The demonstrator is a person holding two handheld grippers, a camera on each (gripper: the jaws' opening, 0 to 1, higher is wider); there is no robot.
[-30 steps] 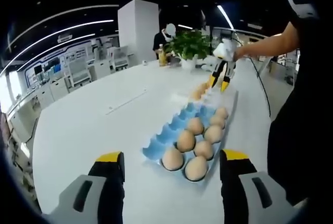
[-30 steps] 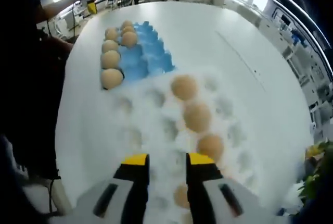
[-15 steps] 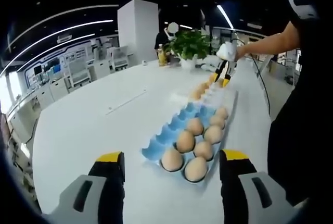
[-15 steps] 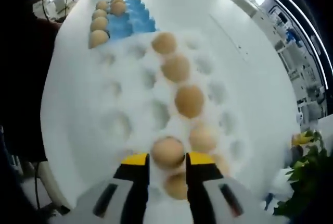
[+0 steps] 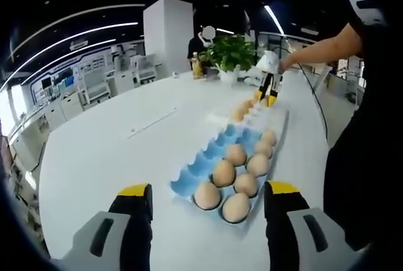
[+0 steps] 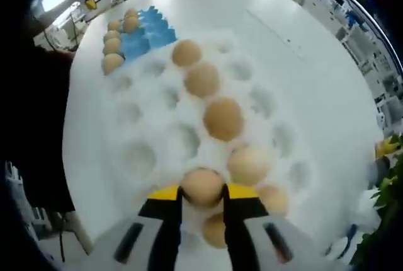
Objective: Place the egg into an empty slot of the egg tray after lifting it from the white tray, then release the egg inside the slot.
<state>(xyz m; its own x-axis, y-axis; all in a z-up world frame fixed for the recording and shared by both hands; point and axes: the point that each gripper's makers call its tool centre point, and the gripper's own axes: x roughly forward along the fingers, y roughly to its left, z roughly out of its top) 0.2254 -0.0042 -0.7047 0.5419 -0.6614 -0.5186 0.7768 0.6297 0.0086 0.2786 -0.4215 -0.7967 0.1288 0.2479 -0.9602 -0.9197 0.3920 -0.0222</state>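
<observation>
The right gripper (image 6: 201, 196) pinches a tan egg (image 6: 202, 186) over the white moulded tray (image 6: 145, 126); at twelve o'clock, the blue egg tray (image 5: 211, 154) fronts the wide-open left gripper (image 5: 204, 198).

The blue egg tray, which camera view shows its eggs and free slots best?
The left gripper view: the blue egg tray lies close ahead, with its eggs along the right side and empty slots along the left. In the right gripper view it sits small and far off, beyond the white tray.
</observation>
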